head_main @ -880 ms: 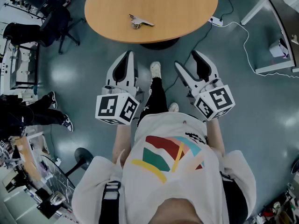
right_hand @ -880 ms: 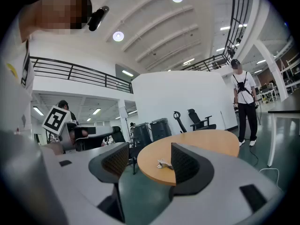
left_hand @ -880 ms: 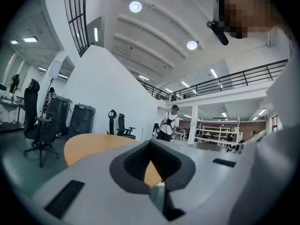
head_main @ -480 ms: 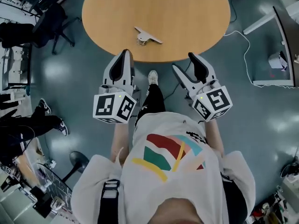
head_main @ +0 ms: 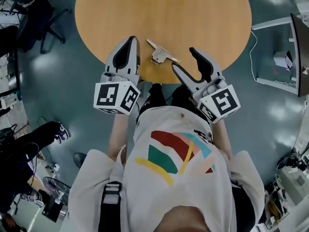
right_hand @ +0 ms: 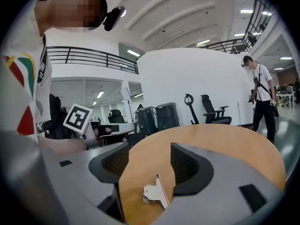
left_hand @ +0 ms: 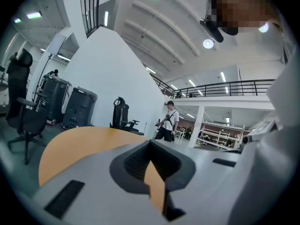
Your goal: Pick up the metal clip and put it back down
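Right gripper is gaping wide, lining up on the metal clip by the tabletop's near edge. Best straddling it squarely before squeezing. Left gripper is idling, jaws together.

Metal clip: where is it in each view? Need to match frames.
Head view: metal clip upper centre, by the round wooden table's near edge.
Left gripper view: not in it.
Right gripper view: low centre, seen between the right gripper's open jaws.
Shared landmark: the round wooden table.
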A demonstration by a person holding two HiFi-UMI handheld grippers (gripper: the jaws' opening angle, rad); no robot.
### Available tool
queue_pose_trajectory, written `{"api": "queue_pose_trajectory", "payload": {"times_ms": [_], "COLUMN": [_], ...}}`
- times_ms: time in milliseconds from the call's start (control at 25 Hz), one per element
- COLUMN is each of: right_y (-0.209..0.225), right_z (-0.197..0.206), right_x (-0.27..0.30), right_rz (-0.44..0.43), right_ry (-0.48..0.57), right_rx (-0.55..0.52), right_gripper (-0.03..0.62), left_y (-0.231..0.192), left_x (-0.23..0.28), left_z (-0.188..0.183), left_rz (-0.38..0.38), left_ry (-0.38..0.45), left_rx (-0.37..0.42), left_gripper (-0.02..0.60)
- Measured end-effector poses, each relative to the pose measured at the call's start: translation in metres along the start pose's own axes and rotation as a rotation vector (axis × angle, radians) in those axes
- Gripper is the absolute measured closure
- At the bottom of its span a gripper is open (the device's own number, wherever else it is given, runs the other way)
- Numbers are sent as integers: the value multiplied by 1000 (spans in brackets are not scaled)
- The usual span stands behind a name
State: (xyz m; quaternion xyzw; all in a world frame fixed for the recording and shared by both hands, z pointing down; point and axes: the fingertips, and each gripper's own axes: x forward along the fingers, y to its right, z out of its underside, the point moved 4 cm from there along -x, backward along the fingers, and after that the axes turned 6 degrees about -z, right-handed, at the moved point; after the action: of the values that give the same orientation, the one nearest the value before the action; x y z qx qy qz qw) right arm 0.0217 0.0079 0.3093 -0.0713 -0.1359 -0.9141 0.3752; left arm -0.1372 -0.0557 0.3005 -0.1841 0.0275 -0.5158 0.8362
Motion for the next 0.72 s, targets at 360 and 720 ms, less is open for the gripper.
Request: {"api": "queue_pose_trajectory", "payload": {"times_ms": [360, 720], "right_y": [16, 33], "right_z": [106, 166], "right_x": [52, 97], "right_rz": [-147, -197], "right_ry": [-409, -517], "right_rx": [-129, -145], "right_gripper": [307, 307], "left_y": [-4, -28], "left_x": [25, 12], "left_z": [13, 51], "left_rz": [-71, -191], "left_ry": [-28, -136], "left_rx": [-71, -103], "left_gripper": [538, 538]}}
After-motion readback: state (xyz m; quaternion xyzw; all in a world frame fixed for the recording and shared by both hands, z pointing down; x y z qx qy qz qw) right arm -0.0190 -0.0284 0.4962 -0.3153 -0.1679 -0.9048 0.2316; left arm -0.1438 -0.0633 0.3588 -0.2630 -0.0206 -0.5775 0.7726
